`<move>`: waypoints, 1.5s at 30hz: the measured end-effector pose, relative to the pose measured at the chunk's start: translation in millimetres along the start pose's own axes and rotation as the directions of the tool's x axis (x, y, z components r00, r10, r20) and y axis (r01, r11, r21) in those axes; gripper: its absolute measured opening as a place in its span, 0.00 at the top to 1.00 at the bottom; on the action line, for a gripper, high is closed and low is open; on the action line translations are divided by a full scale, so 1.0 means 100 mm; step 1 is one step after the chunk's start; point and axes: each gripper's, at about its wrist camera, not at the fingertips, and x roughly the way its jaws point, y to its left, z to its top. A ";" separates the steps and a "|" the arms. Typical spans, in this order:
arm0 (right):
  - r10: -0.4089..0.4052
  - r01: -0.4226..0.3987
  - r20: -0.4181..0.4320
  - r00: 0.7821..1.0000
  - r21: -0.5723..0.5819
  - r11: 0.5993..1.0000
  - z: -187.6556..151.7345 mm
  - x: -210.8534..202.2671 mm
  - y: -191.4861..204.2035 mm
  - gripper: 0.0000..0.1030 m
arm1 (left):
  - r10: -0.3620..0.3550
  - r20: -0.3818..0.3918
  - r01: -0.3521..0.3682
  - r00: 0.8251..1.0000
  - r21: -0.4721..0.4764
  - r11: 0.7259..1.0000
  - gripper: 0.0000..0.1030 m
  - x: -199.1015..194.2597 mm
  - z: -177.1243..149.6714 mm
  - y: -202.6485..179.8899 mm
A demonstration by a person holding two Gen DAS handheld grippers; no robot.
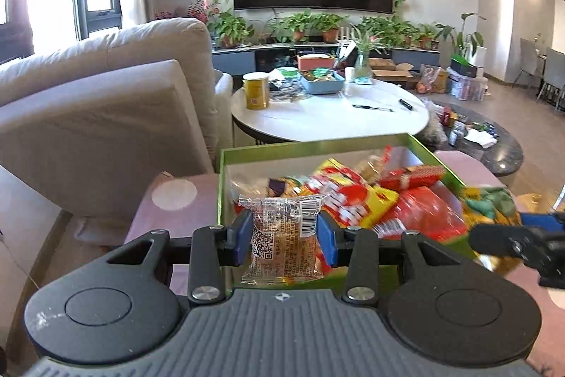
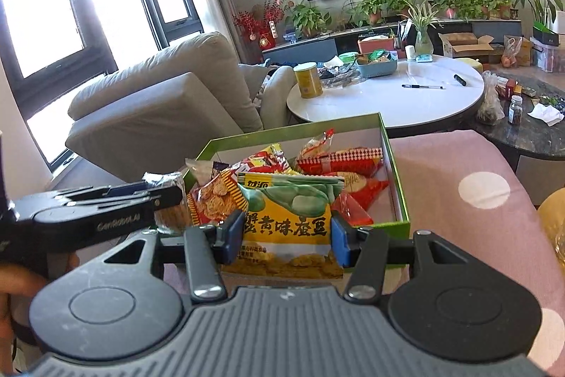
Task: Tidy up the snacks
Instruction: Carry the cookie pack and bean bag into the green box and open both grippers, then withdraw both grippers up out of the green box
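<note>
A green-rimmed box (image 1: 220, 179) (image 2: 395, 172) with several red and yellow snack packets inside sits on a pink dotted surface. My left gripper (image 1: 284, 234) is shut on a clear-wrapped cake packet (image 1: 282, 235), held upright over the box's near edge. My right gripper (image 2: 287, 237) is shut on a yellow and green bean snack bag (image 2: 287, 218), also above the box's near side. In the right wrist view the left gripper (image 2: 155, 200) shows from the side at left with its packet (image 2: 173, 200). The right gripper (image 1: 512, 235) and its bag (image 1: 491, 204) appear blurred at the right of the left wrist view.
A grey sofa (image 1: 106, 101) stands to the left. Behind the box is a round white table (image 2: 388, 98) with a yellow can (image 2: 308, 80), a blue tray (image 2: 376, 66) and pens. A dark low table (image 2: 529, 126) with small items lies at the right. A hand (image 2: 21, 274) shows at lower left.
</note>
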 end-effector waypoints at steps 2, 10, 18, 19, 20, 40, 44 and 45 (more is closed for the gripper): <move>-0.001 0.001 -0.001 1.000 -0.001 1.000 0.01 0.03 0.00 0.43 | 0.003 -0.001 -0.003 1.000 0.011 1.000 0.64 0.05 0.05 0.01; -0.004 0.004 -0.009 1.000 -0.007 1.000 0.07 0.12 0.05 0.43 | 0.037 -0.089 -0.032 0.995 0.059 0.998 0.45 0.34 -0.14 0.02; 0.015 -0.015 -0.036 0.999 0.011 1.000 0.16 0.27 0.10 0.43 | 0.054 -0.028 -0.054 0.998 0.018 0.998 0.29 0.13 -0.14 0.15; 0.018 -0.017 -0.038 0.999 0.011 1.000 0.17 0.29 0.11 0.43 | 0.061 -0.019 -0.061 0.998 0.018 0.998 0.28 0.10 -0.14 0.16; 0.017 -0.017 -0.037 0.999 0.008 1.000 0.18 0.31 0.13 0.43 | 0.066 -0.013 -0.066 0.998 0.016 0.998 0.27 0.07 -0.15 0.17; -0.015 0.014 -0.009 1.000 -0.086 0.996 0.16 0.57 0.27 0.25 | 0.044 -0.080 -0.049 0.996 -0.068 0.996 0.25 -0.08 -0.45 0.38; -0.034 0.034 0.011 0.999 -0.044 0.998 0.15 0.40 0.14 0.25 | 0.036 -0.081 -0.042 0.996 -0.075 0.996 0.25 -0.13 -0.48 0.34; -0.041 0.041 0.015 0.999 -0.043 0.998 0.15 0.37 0.12 0.24 | 0.032 -0.080 -0.037 0.996 -0.073 0.997 0.25 -0.14 -0.49 0.33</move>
